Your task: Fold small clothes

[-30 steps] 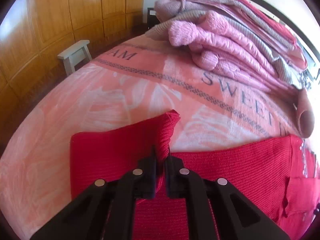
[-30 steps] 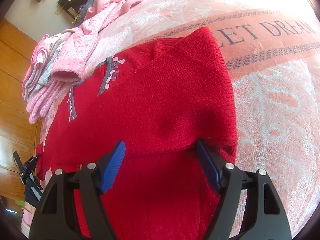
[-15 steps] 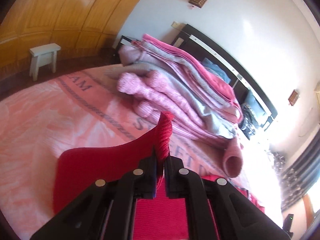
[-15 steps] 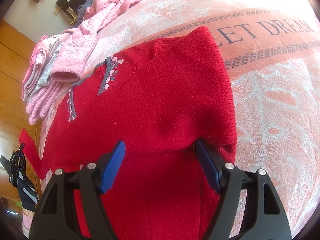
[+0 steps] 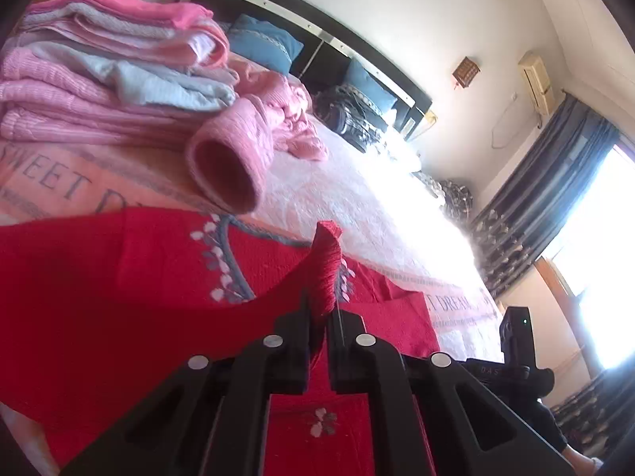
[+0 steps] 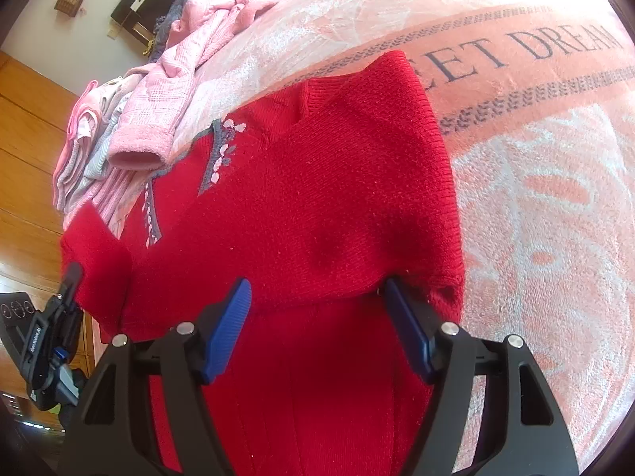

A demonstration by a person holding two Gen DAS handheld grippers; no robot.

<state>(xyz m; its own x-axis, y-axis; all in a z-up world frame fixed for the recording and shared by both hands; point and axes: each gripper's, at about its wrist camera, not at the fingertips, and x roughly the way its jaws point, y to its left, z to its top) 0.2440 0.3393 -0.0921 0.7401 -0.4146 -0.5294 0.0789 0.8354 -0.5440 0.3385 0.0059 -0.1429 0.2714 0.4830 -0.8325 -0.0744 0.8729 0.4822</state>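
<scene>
Left claw (image 5: 322, 319) is clenched on a bunched red edge of the red sweater (image 6: 317, 206), most likely the sleeve, and holds it lifted off the bed (image 6: 555, 182). The sweater body lies flat below and ahead of that claw, the grey-and-white embroidery (image 5: 224, 261) facing up. Its long axis runs from the hem near the right claw (image 6: 317, 325) up to the collar at the far end. Right claw is released, blue pads (image 6: 228, 329) spread wide, hovering at the edge of a folded-over panel on the sweater's right side; contact unclear. Judgement: the left side is mid-fold. The lifted piece has to travel inward across the body toward the right claw, so the left claw is the nearer one. Pink sleeve cuff (image 5: 226, 166) and the folded pink stack (image 5: 99, 79) sit just beyond the sweater, clear of the fold path.
</scene>
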